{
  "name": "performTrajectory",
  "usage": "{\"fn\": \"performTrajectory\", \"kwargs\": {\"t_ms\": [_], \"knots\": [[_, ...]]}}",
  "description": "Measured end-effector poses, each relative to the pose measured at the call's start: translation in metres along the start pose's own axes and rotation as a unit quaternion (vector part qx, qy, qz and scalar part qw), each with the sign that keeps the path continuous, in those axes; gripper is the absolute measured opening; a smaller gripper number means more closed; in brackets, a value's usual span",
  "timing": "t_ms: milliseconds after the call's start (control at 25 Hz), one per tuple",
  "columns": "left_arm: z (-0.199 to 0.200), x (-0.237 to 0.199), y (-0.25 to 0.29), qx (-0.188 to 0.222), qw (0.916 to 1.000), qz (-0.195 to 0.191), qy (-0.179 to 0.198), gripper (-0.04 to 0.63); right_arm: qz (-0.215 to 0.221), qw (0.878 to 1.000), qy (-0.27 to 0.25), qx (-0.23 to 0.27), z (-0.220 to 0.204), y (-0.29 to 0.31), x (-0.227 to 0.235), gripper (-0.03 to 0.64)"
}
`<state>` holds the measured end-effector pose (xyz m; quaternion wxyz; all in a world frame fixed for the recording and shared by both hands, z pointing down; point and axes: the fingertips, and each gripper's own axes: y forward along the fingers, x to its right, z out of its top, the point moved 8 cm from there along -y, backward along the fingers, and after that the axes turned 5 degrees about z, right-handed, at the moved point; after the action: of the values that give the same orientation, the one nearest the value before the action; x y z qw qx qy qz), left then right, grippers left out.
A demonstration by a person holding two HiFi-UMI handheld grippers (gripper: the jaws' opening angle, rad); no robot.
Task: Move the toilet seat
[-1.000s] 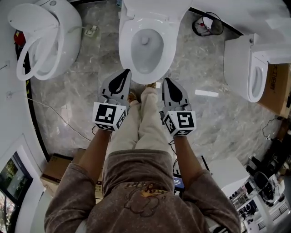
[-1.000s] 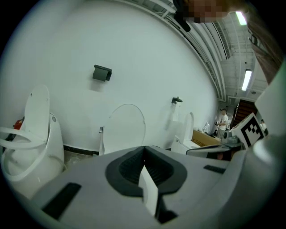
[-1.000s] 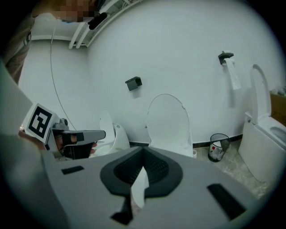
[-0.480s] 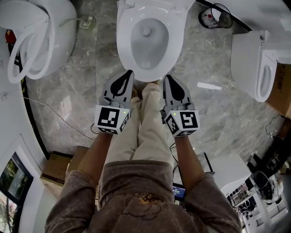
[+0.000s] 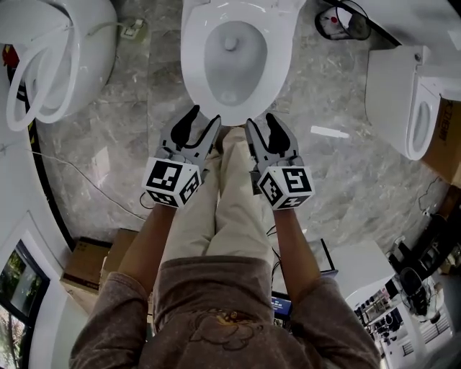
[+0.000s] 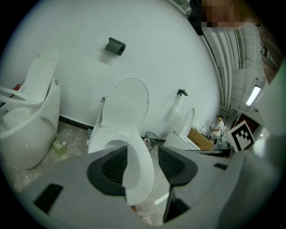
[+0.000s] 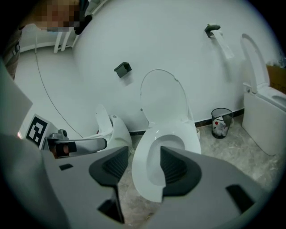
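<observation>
A grey marbled stone floor carries a rounded white toilet with its seat raised at the left and a boxy white toilet at the right. A black wire waste bin stands by the wall between toilets. A brown cardboard box sits at the lower left. A small black holder is fixed to the white wall.

Bare marble floor runs down both flanks of the toilet seat, free to its front rim. Its upright lid and the wall block the back; the left toilet, right toilet and waste bin bound the sides.
</observation>
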<state>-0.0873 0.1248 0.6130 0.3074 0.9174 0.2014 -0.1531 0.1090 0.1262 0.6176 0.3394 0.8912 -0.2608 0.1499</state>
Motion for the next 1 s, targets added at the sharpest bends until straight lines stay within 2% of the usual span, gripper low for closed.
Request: {"fn": "performTrajectory", "kwargs": {"t_ms": [80,160,240,520,760,1000], "knots": [[-0.011,-0.005,0.005,-0.021,0.9997,-0.006,-0.014,0.270,0.001,1.000,0.008,-0.014,-0.007,0.004,0.004,0.277],[-0.020,-0.010,0.011,-0.035,0.9986,-0.012,-0.038,0.328,0.006,0.999,0.022,-0.024,-0.014,0.008,0.011,0.312],[-0.030,-0.015,0.015,-0.044,0.9970,-0.015,-0.061,0.354,0.005,0.999,0.036,-0.030,-0.021,0.011,0.020,0.353],[-0.070,-0.039,0.031,-0.087,0.9917,0.002,-0.094,0.367,0.000,0.994,0.098,-0.045,-0.052,0.029,0.049,0.411],[-0.103,-0.061,0.052,-0.117,0.9828,0.024,-0.141,0.367,-0.012,0.988,0.132,-0.084,-0.089,0.046,0.071,0.423],[-0.129,-0.073,0.073,-0.162,0.9748,0.038,-0.149,0.367,-0.023,0.981,0.144,-0.126,-0.119,0.065,0.093,0.428]]}}
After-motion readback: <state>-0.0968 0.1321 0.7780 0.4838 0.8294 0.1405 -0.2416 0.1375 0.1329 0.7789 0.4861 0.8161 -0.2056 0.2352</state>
